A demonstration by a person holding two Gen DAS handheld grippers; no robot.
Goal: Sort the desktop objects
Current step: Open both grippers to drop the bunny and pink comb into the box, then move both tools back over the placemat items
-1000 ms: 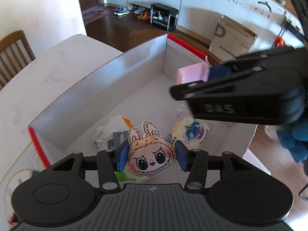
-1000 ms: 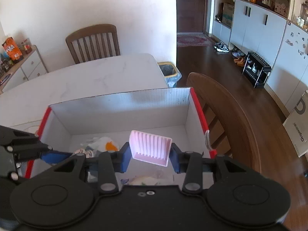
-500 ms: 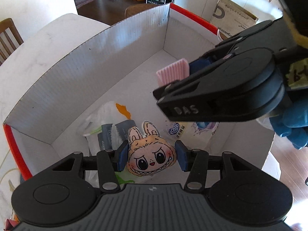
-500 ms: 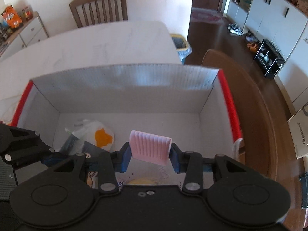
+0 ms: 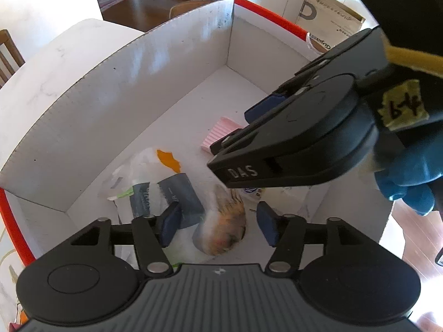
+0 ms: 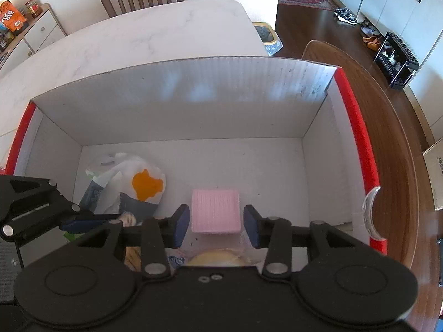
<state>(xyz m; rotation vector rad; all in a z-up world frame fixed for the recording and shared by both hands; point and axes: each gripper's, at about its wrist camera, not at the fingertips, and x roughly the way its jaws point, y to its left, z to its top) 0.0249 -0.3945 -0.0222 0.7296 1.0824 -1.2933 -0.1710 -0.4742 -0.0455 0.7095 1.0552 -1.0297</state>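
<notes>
Both tongs opening over plush toy (image 5: 223, 228), pink block (image 6: 215, 215).

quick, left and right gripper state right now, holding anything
left gripper: jaws opening, pads clear of the blurred plush toy between them, not held.
right gripper: jaws opening, pads clear of the pink ridged block, not held.

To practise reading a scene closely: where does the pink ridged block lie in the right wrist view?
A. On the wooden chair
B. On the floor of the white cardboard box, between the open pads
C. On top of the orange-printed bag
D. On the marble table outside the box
B: the pink ridged block lies on the floor of the white cardboard box, between the pads of the right gripper, whose jaws are opening and stand clear of it.
</notes>
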